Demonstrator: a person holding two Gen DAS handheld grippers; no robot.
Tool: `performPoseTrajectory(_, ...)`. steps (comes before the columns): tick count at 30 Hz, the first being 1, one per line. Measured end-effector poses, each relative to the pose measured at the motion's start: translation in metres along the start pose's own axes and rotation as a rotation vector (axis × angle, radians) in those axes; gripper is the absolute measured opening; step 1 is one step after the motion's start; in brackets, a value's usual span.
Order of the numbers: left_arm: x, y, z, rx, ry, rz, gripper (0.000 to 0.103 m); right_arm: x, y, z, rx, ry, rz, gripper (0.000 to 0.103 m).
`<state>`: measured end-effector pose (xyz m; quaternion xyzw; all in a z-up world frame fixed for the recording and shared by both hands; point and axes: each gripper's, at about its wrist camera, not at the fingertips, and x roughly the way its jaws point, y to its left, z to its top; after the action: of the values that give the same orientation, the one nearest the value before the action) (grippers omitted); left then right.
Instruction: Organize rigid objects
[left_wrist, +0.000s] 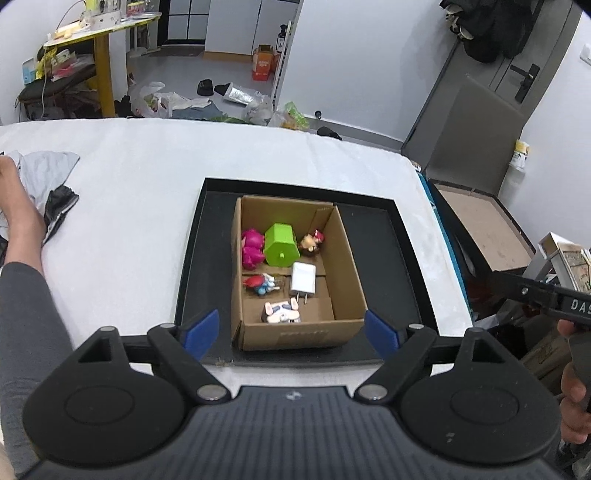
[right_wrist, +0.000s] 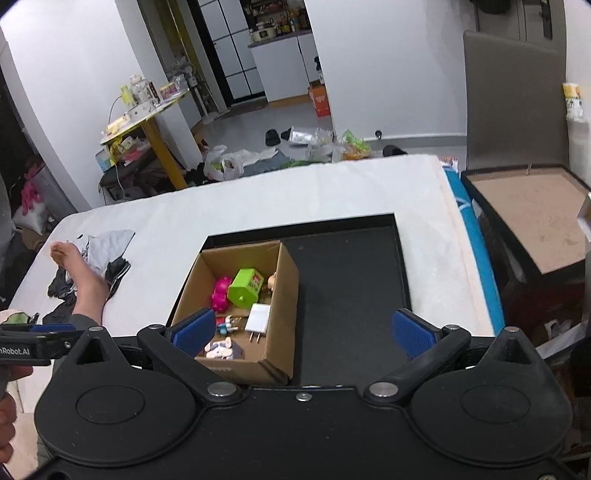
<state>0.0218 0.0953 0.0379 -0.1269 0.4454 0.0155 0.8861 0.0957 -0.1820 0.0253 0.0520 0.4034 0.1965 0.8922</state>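
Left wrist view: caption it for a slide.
Open left tongs above brown cardboard box of small toys on black tray.

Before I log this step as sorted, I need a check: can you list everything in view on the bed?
cardboard box: one, brown, on the left part of the tray
tray: one, black, on the white bed
green toy house: one, in the box, far end
pink figure: one, in the box, left of the green toy house
small doll: one, red-capped, right of the green toy house
white charger: one, mid-box, prongs toward the camera
red and blue figure: one, left of the white charger
white bunny figure: one, near end of the box
grey and black bags: crumpled, on the bed, far left
foot: one, bare, on the bags
left hand-held gripper: open, empty
right hand-held gripper: open, empty
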Motion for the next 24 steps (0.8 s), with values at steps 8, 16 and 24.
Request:
performPoseTrajectory(8, 0.008, 0.008, -0.015, -0.02, 0.01, 0.039, 0.085, 0.007, 0.011, -0.016, -0.039, 0.062, 0.036, 0.103)
performPoseTrajectory(16, 0.011, 0.001, -0.025, 0.003, 0.031, 0.049, 0.085, 0.009, 0.012, -0.027, -0.057, 0.103, 0.034, 0.103)
performPoseTrajectory(24, 0.011, -0.002, -0.028, 0.018, 0.034, 0.058, 0.085, 0.014, 0.016, -0.034, -0.078, 0.131, 0.035, 0.103)
